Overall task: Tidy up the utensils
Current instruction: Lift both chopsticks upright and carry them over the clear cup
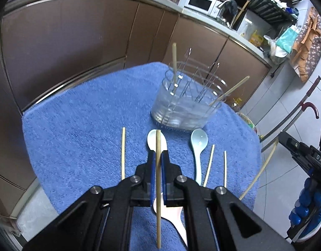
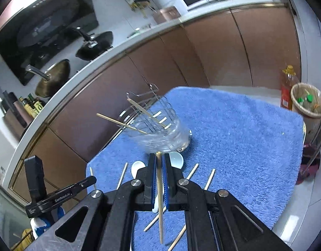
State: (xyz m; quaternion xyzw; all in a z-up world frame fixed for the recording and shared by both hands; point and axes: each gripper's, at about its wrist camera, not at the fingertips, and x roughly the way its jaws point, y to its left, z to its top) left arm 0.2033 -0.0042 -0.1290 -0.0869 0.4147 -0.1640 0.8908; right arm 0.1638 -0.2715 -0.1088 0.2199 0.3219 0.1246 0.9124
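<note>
Chopstick (image 1: 158, 179) clamped in left gripper (image 1: 158, 156), lifted above blue towel (image 1: 77, 129). Right gripper (image 2: 159, 163) clamped on second chopstick (image 2: 160, 198). Clear utensil holder (image 1: 181, 108) beyond (two chopsticks already inside). Spoons (image 1: 199, 144), loose chopsticks (image 1: 123, 152) on towel.

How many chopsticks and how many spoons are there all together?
Chopsticks: 7 (2 in the holder, 1 in the left gripper, 1 in the right gripper, 3 on the towel)
Spoons: 3 (white spoon, light blue spoon, pinkish spoon)
Total: 10
</note>
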